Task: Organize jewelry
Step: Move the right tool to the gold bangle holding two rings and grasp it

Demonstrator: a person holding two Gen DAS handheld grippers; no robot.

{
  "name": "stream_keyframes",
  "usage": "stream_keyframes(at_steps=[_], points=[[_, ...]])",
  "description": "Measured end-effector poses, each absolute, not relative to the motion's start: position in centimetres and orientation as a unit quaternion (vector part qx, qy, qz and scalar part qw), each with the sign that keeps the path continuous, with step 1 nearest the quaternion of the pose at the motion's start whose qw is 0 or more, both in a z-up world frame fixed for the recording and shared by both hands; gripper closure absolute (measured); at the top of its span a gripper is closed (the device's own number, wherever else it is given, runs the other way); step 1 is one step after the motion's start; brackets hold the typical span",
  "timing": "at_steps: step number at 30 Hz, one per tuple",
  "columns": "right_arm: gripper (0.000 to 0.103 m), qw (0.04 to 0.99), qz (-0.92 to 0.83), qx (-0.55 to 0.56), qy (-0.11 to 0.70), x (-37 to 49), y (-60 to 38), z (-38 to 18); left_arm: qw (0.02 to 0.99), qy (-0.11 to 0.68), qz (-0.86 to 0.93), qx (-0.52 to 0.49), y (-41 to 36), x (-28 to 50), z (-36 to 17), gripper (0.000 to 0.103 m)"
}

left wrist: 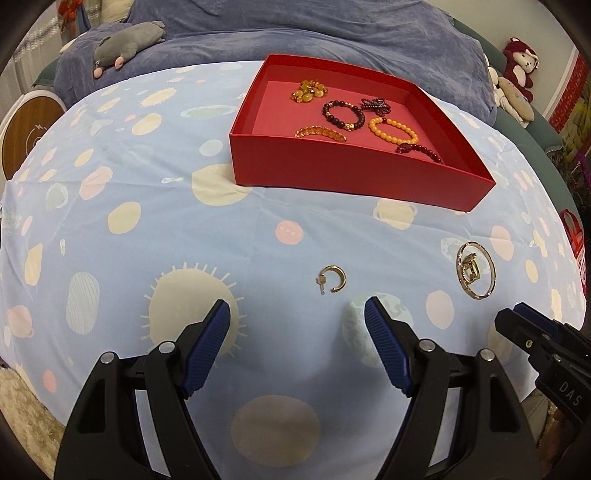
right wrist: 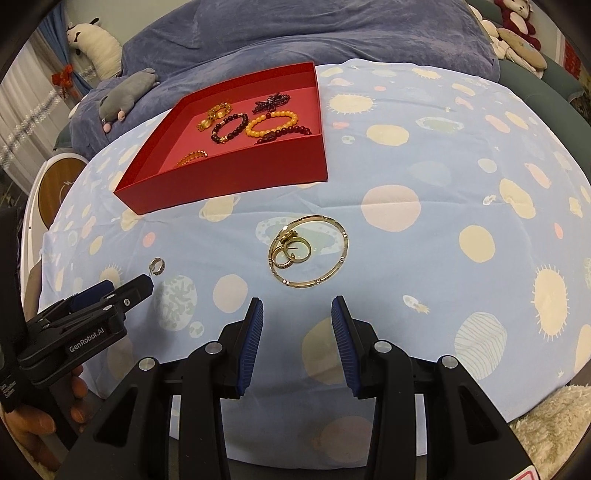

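A red box point(left wrist: 343, 173) point(right wrist: 229, 184) holding several bead bracelets point(left wrist: 393, 129) point(right wrist: 271, 122) stands at the far side of the blue patterned cloth. A small gold hoop earring point(left wrist: 333, 279) point(right wrist: 157, 266) lies on the cloth just ahead of my left gripper point(left wrist: 297, 314) point(right wrist: 129, 290), which is open and empty. To the right a thin gold bangle point(left wrist: 476, 271) point(right wrist: 310, 251) lies flat with rings point(right wrist: 291, 249) heaped inside it. My right gripper point(right wrist: 297, 310) point(left wrist: 517, 317) hovers just short of the bangle, jaws apart with nothing between them.
A grey plush toy point(left wrist: 125, 40) and blue bedding point(left wrist: 295, 33) lie behind the cloth. More plush toys point(left wrist: 517, 77) sit at the far right. A round wooden-topped stand point(left wrist: 29, 129) is at the left. A person's hand point(right wrist: 44, 413) holds the left gripper.
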State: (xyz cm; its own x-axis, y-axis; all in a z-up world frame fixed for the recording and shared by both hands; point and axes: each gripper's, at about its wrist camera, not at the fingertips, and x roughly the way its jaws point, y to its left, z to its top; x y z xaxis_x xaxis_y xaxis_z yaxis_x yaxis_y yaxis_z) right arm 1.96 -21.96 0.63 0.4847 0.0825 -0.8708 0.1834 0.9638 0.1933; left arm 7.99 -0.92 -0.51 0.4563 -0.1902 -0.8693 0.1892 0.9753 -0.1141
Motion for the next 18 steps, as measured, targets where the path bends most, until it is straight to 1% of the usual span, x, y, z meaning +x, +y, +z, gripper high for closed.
stream_keyframes(at_steps=[18], points=[[0.065, 0.850, -0.060, 0.137, 0.505, 4.6, -24.5, -0.4, 0.851, 0.515, -0.108, 0.000, -0.7, 8.1, -1.0, 0.032]])
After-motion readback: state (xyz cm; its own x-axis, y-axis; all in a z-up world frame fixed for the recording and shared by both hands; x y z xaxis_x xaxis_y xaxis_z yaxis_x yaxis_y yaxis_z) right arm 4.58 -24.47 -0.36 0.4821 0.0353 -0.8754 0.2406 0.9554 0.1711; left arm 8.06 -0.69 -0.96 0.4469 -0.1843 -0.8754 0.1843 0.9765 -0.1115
